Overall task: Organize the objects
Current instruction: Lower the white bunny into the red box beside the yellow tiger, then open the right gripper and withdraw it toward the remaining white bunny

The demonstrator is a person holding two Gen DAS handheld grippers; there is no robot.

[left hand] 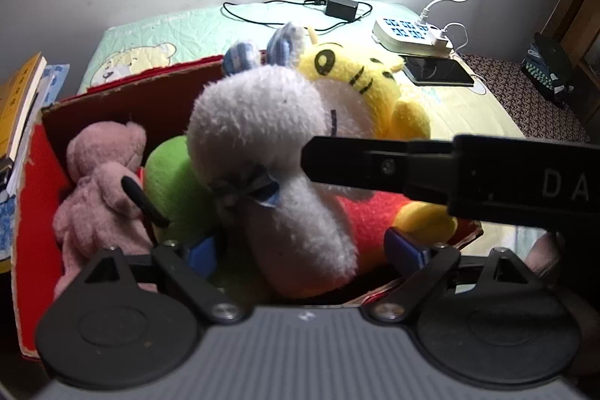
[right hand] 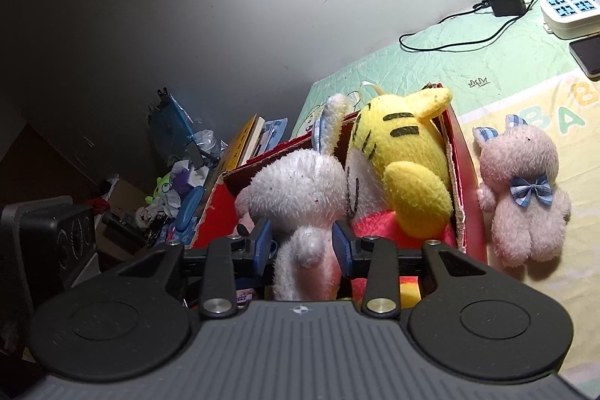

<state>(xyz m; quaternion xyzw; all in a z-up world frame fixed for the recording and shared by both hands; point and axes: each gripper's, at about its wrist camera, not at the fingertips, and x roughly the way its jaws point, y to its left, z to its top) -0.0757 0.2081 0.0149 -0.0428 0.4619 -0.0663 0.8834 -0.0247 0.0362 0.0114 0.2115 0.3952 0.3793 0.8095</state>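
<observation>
A red cardboard box (left hand: 33,197) holds a pink plush bear (left hand: 105,175), a green plush (left hand: 168,182), a yellow tiger plush in a red shirt (left hand: 356,74) and a white bunny with blue ears (left hand: 262,122). My right gripper (right hand: 303,244) is shut on the white bunny's (right hand: 296,197) lower body, its blue pads pressing both sides. One of its black fingers (left hand: 345,164) crosses the left wrist view against the bunny. My left gripper (left hand: 303,250) stands open, its pads wide apart on either side of the bunny without touching it. A pale pink bunny with a blue bow (right hand: 521,197) lies on the blanket right of the box.
The box sits on a green and yellow blanket (right hand: 450,62). Behind it lie a black adapter with its cable (left hand: 340,6), a white power strip (left hand: 410,32) and a phone (left hand: 437,70). Books (left hand: 18,107) lean left of the box. Clutter (right hand: 176,175) fills the floor beyond.
</observation>
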